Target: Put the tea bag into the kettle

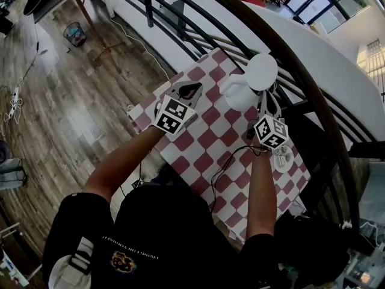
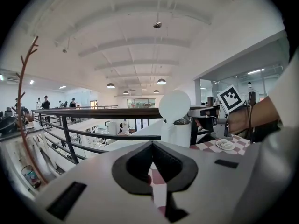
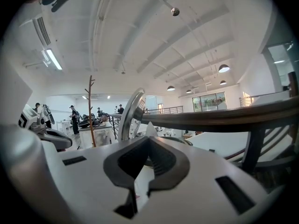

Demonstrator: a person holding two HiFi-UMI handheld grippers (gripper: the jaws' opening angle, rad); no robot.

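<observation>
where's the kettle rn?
Head view, right of centre: the white kettle stands lid-up at the checkered table's far edge by the railing, just ahead of the right gripper.

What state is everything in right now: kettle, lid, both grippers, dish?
Kettle: upright, mouth uncovered.
Kettle lid: swung up, open.
Left gripper: shut, empty.
Right gripper: shut; whether it holds anything is unclear.
Small dish: holds something white.

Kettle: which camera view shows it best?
The left gripper view. The white kettle stands upright there, nearly whole from the side, with its round lid raised. The head view shows it from above, smaller, with the lid covering part of it. The right gripper view is too close and shows only the lid's edge and some rim.
</observation>
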